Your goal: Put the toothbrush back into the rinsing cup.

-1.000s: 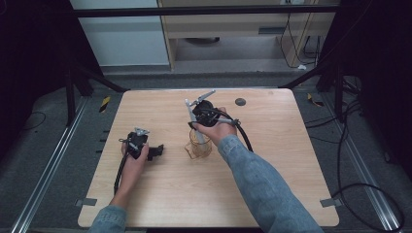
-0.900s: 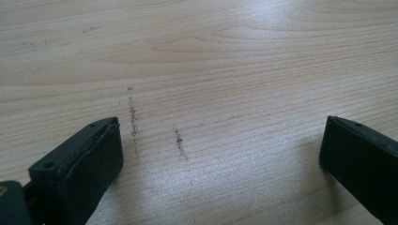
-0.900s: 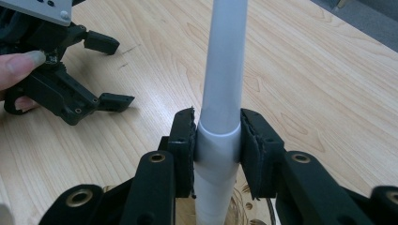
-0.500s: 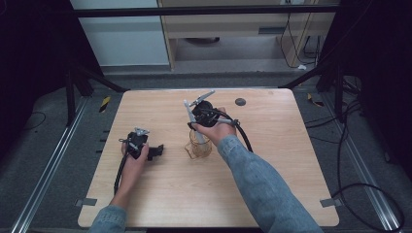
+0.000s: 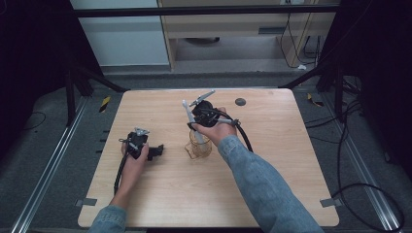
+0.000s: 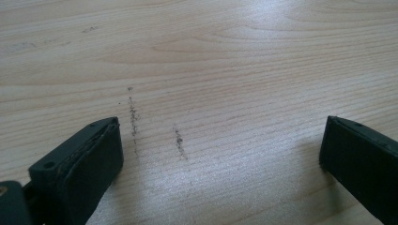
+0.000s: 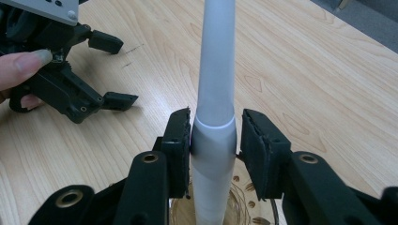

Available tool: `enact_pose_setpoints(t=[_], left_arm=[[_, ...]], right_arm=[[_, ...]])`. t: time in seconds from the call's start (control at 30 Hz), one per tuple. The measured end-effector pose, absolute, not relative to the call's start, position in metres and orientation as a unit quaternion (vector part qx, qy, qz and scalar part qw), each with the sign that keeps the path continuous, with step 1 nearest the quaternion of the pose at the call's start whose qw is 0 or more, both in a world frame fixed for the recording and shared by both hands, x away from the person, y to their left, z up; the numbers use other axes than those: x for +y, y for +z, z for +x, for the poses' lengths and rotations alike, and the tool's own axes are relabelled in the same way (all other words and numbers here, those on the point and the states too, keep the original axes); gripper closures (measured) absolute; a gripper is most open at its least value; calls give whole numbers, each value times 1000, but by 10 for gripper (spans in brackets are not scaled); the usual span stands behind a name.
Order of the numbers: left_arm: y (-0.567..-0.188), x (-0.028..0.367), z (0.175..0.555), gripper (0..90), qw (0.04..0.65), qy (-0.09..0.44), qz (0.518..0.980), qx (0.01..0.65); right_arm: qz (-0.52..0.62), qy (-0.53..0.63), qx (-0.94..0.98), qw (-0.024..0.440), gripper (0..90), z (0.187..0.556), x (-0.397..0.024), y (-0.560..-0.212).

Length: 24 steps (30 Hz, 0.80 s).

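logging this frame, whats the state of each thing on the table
white tool: upright, lower end in the cup
clear cup: standing upright
right gripper: jaws just opening, a gap beside the tool
left gripper: open, nothing between the jaws
table: bare wood

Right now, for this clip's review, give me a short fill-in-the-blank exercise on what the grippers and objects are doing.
1. The white handle stands between the right gripper's ____.
2. That handle's lower end sits inside a clear ____.
3. The left gripper has open jaws with nothing but the bare wooden ____ between them.
4. The small dark disc lies near the table's ____ edge in the high view.

Missing words: jaws; cup; table; far
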State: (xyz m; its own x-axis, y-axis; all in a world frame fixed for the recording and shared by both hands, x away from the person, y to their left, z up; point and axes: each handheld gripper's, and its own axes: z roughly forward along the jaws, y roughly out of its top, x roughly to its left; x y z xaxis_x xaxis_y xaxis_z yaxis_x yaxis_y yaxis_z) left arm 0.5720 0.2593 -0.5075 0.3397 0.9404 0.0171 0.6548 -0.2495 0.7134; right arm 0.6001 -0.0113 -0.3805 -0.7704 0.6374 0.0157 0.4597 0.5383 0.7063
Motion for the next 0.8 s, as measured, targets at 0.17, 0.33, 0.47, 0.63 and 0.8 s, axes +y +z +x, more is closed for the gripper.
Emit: enact_pose_setpoints(t=[0.17,0.33,0.47,0.63,0.8], left_arm=[[-508,259,572,0,312,229,757,527],[-508,259,572,0,312,229,757,527],[-507,259,572,0,312,229,757,527],[-507,259,572,0,312,229,757,527],[-507,259,572,0,312,229,757,527]], right_arm=[[314,362,869,124,616,598,-10,-380],[311,360,871,123,592,596,-8,-380],[311,361,871,124,574,595,-8,-379],[311,361,870,126,550,593,-8,-377],[316,363,867,128,504,592,-9,-376]])
